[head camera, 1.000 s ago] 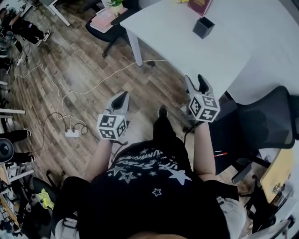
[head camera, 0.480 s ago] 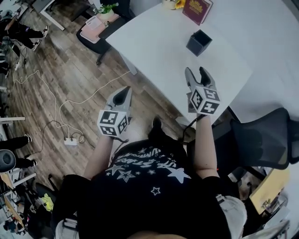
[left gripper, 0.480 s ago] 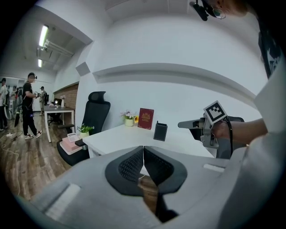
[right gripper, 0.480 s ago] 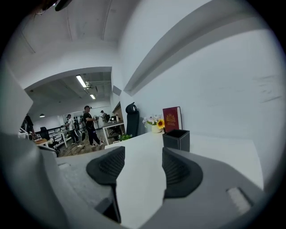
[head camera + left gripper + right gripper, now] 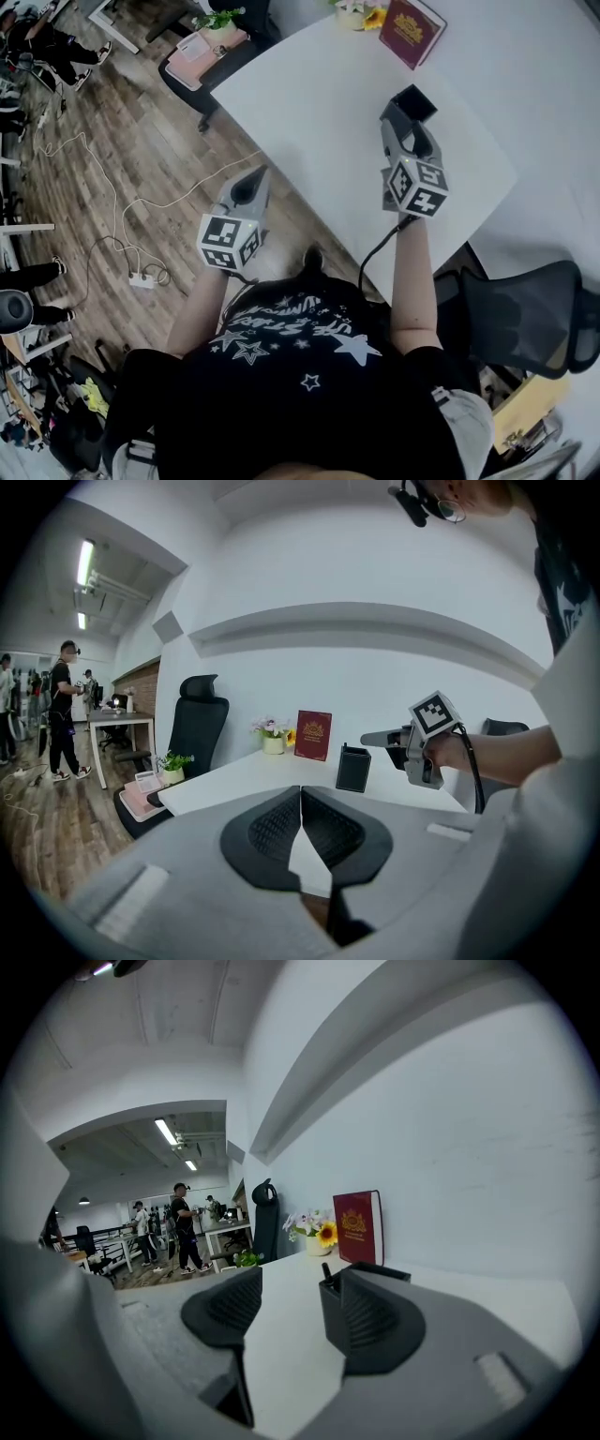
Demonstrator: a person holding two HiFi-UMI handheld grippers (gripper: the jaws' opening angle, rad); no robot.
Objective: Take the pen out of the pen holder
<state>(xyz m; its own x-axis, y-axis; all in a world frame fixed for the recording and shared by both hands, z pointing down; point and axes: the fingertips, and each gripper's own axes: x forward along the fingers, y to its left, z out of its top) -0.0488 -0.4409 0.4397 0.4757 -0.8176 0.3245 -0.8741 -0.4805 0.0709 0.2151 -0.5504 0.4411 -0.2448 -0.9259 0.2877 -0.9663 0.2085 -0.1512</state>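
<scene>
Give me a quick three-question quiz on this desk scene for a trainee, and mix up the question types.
1. True or false: the left gripper has its jaws apart.
2. What stands on the table beyond the pen holder? A) red book B) laptop C) mug
3. Fill in: the gripper nearest the pen holder is the ____ one.
Key: 1 false, the jaws are together. 2 A. 3 right, the right gripper.
</scene>
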